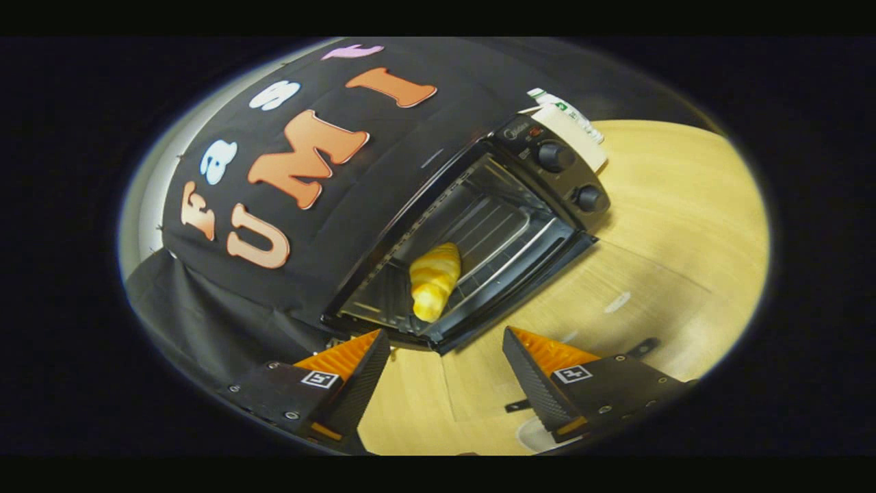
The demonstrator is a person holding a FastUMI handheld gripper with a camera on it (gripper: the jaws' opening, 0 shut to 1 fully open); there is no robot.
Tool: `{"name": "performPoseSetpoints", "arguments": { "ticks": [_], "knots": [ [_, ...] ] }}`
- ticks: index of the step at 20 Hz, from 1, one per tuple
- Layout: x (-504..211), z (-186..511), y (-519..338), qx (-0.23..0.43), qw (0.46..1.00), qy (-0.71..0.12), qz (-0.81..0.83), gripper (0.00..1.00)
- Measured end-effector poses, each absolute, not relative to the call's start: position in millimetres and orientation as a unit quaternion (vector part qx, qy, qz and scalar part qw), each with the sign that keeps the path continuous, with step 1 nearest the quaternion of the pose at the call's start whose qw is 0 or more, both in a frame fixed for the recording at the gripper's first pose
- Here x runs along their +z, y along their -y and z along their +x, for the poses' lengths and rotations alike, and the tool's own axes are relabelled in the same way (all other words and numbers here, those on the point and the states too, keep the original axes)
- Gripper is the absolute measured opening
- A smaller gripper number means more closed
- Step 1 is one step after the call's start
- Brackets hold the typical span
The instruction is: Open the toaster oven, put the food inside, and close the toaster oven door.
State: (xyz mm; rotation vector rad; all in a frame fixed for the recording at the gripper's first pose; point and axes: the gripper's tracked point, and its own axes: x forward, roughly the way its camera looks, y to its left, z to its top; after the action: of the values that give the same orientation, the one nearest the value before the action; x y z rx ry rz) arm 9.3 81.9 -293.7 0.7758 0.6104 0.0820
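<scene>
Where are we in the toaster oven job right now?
Done: the black toaster oven is open and the yellow croissant-shaped food lies inside on its wire rack. In hand: nothing; the gripper is open, its jaws apart and empty just short of the oven. Left: closing the door.

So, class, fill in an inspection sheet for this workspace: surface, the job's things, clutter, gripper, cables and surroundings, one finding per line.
Surface: light wooden table, bare around the oven.
Job's things: toaster oven looks open, its rack showing; a croissant lies on the rack inside; two knobs beside the opening.
Clutter: a white box behind the oven; a small pale mark on the table.
Gripper: gripper open, holding nothing, fingers just short of the oven's front edge.
Cables: nothing seen.
Surroundings: black cloth wall behind and beside the oven.
</scene>
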Motion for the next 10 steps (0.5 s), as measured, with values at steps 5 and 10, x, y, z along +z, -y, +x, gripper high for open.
{"name": "performPoseSetpoints", "arguments": {
  "ticks": [5,10],
  "knots": [
    [-310,-34,-50,0.022,0.912,-0.319,0.257,0.99],
    [-338,-63,-26,0.005,0.925,-0.354,0.136,0.99]
  ]
}}
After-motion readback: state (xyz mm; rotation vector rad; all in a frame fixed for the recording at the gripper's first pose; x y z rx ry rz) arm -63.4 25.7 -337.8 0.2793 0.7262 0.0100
